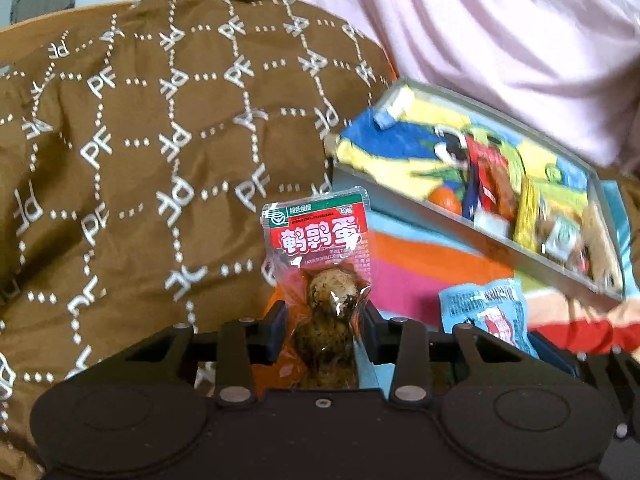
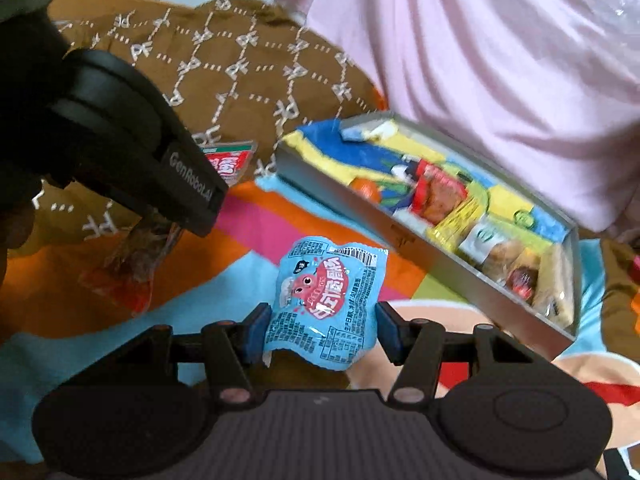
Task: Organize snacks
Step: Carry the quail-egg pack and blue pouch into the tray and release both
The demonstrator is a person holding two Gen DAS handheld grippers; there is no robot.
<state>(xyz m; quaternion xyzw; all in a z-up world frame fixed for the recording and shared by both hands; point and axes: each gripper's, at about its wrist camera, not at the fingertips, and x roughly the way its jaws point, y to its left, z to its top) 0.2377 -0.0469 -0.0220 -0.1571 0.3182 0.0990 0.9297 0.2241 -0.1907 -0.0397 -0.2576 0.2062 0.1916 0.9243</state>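
My left gripper (image 1: pixel 325 320) is shut on a clear quail egg packet (image 1: pixel 320 264) with a red and green label, held upright above the bedding. My right gripper (image 2: pixel 322 326) is shut on a light blue snack packet (image 2: pixel 326 300) with a red cartoon figure. The blue packet also shows in the left wrist view (image 1: pixel 486 308) at the lower right. The left gripper's body (image 2: pixel 132 140) and the egg packet (image 2: pixel 230 162) show at the left of the right wrist view. A grey box (image 1: pixel 400 196) holding several snacks lies to the right, also in the right wrist view (image 2: pixel 340 188).
A brown quilt with white PF lettering (image 1: pixel 140 140) covers the left and back. A pink cloth (image 1: pixel 500 40) hangs behind the box. A colourful cartoon sheet (image 2: pixel 260 216) lies under both grippers.
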